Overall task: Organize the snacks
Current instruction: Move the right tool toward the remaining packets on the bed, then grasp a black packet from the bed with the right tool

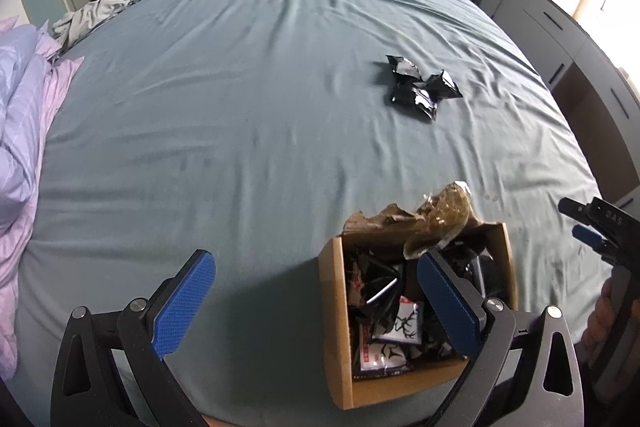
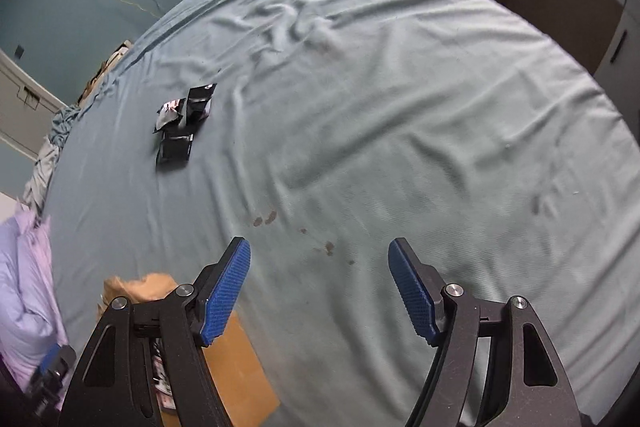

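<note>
One cardboard box [image 1: 340, 327] sits on the bed [image 1: 240, 107], packed with black and white snack packets [image 1: 396, 327]; their number is lost in the jumble. One small cluster of loose black packets [image 1: 422, 87] lies well apart up the sheet, perhaps three, since they overlap. Two claws show: the left claw [image 1: 316, 291] stands wide with nothing between its pads, one finger over the box; the right claw [image 2: 320, 287] is wide and empty over bare sheet. The box's torn flap [image 1: 384, 221] hides its far rim.
</note>
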`<state>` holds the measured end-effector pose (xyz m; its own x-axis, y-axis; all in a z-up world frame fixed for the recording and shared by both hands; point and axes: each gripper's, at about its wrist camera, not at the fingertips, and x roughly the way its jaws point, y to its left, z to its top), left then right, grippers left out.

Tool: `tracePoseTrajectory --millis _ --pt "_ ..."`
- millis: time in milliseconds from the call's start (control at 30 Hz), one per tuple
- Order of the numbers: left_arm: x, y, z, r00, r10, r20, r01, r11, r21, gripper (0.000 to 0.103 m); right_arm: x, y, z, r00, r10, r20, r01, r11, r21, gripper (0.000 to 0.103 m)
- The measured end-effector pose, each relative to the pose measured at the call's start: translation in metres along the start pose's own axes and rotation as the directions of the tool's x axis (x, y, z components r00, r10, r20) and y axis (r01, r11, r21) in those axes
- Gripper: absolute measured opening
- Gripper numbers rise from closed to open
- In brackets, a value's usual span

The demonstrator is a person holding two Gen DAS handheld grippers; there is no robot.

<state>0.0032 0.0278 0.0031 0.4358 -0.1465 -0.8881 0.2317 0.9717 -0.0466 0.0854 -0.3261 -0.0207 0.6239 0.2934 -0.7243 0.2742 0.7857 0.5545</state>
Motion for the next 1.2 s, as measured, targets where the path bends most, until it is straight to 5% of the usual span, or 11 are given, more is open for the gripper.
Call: tracePoseTrajectory --millis 100,333,567,733,1067,1133,1200 --pt "0.003 -0.001 0.003 1.0 0.01 0.002 -0.01 1.0 0.005 0.103 0.013 -0.006 0.01 1.0 0.005 -0.022 -0.004 1.0 0.017 0.071" --pt "0.012 -0.009 0.007 0.999 -0.01 -0.033 0.011 0.999 0.032 0.103 0.039 -0.013 0.034 0.987 0.153 -0.052 -0.147 0.984 0.102 0.071" --pt "0.012 -0.009 0.015 1.0 -0.024 -0.008 0.024 0.999 0.036 0.103 0.077 0.072 0.095 0.992 0.093 -0.084 -0.103 0.987 -0.121 0.071" --pt "0.023 -0.002 0.016 0.998 -0.046 -0.041 0.046 0.999 0.0 0.103 0.151 0.12 0.148 0.983 0.045 -0.177 -0.069 0.989 -0.134 0.071" --pt "0.027 0.015 0.024 0.997 -0.069 -0.028 0.068 0.996 -0.057 0.103 0.23 0.169 0.165 0.972 -0.139 -0.188 0.099 0.973 -0.207 0.07" --pt "0.028 0.018 0.022 0.997 -0.073 -0.034 0.071 0.995 -0.07 0.103 0.232 0.177 0.16 0.971 -0.174 -0.165 0.129 0.959 -0.253 0.045" --pt "0.027 0.02 0.022 0.996 -0.084 -0.033 0.081 0.993 -0.083 0.103 0.23 0.179 0.155 0.973 -0.168 -0.157 0.121 0.954 -0.274 0.04"
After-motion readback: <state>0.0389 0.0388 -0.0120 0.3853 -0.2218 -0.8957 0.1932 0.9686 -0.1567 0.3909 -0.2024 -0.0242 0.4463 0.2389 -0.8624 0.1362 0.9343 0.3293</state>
